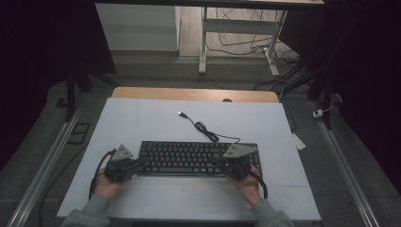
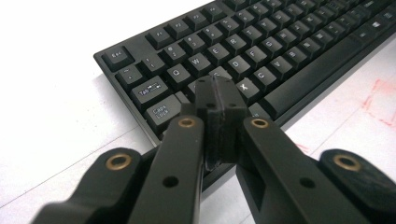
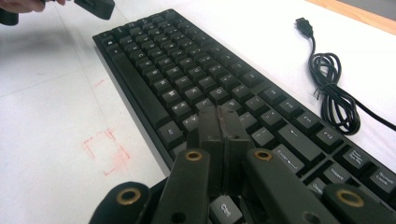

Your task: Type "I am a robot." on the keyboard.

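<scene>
A black keyboard [image 1: 198, 158] lies on the white mat near the front of the table. Its black cable [image 1: 203, 126] is coiled behind it and ends in a loose USB plug [image 1: 181, 114]. My left gripper [image 1: 142, 163] sits at the keyboard's left end. In the left gripper view its jaws [image 2: 217, 86] are pressed together over the keys [image 2: 261, 51] near the left side, with nothing between them. My right gripper [image 1: 215, 163] is over the right end. Its jaws [image 3: 222, 114] are shut and empty above the keys [image 3: 187, 70], with the cable [image 3: 334, 88] to the right.
The white mat [image 1: 142, 123] covers a wooden table whose far edge [image 1: 189, 93] shows beyond it. A faint red square mark [image 3: 105, 151] is drawn on the mat in front of the keyboard. Metal desk legs and loose cables [image 1: 236, 47] stand on the floor beyond the table.
</scene>
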A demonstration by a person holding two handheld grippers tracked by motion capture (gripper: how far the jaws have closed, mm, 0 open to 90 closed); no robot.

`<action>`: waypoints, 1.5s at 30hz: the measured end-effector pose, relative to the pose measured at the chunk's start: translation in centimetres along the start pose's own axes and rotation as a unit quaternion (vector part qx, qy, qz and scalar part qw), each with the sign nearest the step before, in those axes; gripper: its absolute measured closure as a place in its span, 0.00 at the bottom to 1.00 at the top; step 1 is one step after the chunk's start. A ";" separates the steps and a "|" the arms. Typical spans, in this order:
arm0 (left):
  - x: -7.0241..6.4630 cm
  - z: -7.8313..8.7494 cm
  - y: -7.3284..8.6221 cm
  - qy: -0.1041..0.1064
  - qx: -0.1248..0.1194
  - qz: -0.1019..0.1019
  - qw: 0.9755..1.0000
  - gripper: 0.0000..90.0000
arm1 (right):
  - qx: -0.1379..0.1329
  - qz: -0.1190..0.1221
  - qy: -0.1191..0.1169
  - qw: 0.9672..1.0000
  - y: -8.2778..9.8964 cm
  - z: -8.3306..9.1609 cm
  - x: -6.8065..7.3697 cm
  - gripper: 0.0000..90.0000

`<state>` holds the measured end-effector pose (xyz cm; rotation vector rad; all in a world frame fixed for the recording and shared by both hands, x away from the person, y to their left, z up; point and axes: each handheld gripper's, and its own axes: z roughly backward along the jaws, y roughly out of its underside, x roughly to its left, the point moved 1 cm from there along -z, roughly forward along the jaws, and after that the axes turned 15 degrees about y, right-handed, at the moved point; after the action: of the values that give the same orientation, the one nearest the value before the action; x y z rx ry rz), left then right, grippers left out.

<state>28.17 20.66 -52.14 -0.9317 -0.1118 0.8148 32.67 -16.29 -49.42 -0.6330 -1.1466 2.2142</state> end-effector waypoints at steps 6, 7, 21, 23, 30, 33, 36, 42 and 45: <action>0.1 -0.5 0.0 -0.009 0.011 0.003 1.000 0.99 | 0.001 0.000 -0.003 1.000 -0.4 -0.6 0.3 1.00; 0.2 -0.6 0.0 -0.011 0.013 0.003 1.000 0.99 | 0.002 0.001 -0.005 1.000 -0.6 -0.9 0.4 0.99; 0.7 -1.2 0.1 -0.022 0.023 0.010 0.999 0.99 | 0.010 0.003 -0.016 1.000 -2.1 -3.5 1.3 0.99; 0.7 -1.3 0.1 -0.022 0.023 0.010 0.999 0.99 | 0.010 0.003 -0.018 1.000 -2.2 -3.7 1.4 1.00; 0.9 -1.4 0.2 -0.022 0.025 0.012 0.999 0.99 | 0.018 0.005 -0.021 1.000 -2.7 -4.9 1.8 0.99; 0.9 -1.5 0.3 -0.022 0.027 0.012 0.999 0.99 | 0.019 0.003 -0.021 1.000 -2.9 -5.3 1.8 1.00; 0.9 -1.6 0.3 -0.022 0.029 0.010 0.999 0.99 | 0.024 0.001 -0.020 1.000 -3.0 -5.9 1.9 0.99; 0.9 -1.6 0.3 -0.021 0.029 0.010 0.999 0.99 | 0.034 0.001 -0.019 0.999 -3.0 -6.7 2.0 0.99; 0.9 -1.6 0.3 -0.021 0.029 0.010 0.999 0.99 | 0.041 0.000 -0.017 0.999 -3.0 -7.1 2.0 0.99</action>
<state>29.32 20.31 -53.58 -0.8619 -0.1147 0.8520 36.46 -9.40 -50.92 -0.5622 -1.0676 2.2666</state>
